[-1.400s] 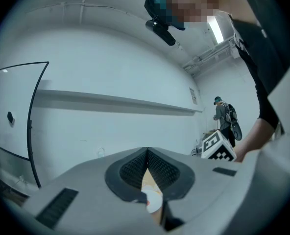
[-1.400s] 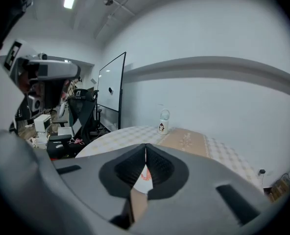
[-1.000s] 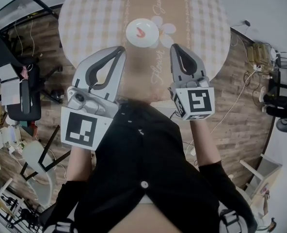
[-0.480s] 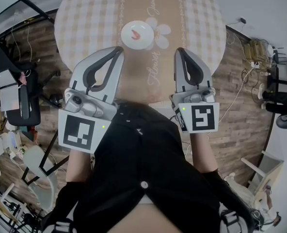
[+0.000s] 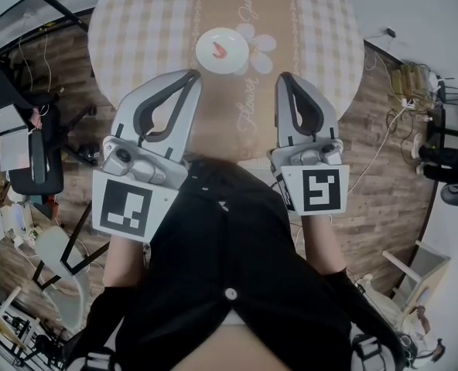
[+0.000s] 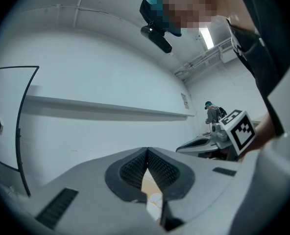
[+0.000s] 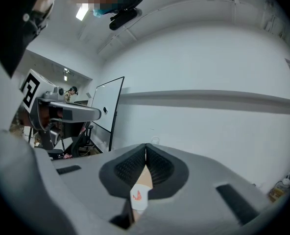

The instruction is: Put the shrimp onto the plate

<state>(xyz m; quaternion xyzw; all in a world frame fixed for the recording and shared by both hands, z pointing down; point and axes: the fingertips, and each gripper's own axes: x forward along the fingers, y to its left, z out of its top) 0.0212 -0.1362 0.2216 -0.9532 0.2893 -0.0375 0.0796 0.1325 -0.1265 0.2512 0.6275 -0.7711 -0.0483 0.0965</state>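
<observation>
Shrimp (image 5: pixel 222 49) is already sitting on the plate (image 5: pixel 206 42) out on the desk (image 5: pixel 152 22), so I'm holding my left gripper (image 5: pixel 189 79) and right gripper (image 5: pixel 284 79) in by my chest, fingers pinched together on nothing.

1. The bench's (image 5: pixel 136 22) far edge is cut off by the head view's top edge. Its near edge is hidden behind the left tool (image 5: pixel 192 76), the right tool (image 5: pixel 283 77) and the person's torso (image 5: pixel 229 269).
2. The script (image 5: pixel 251 110) on the bench is partly covered and too small to be read.
3. In the right gripper view, the shrimp (image 7: pixel 137 195) and plate (image 7: pixel 140 204) are seen only as a sliver between the closed jaws.
</observation>
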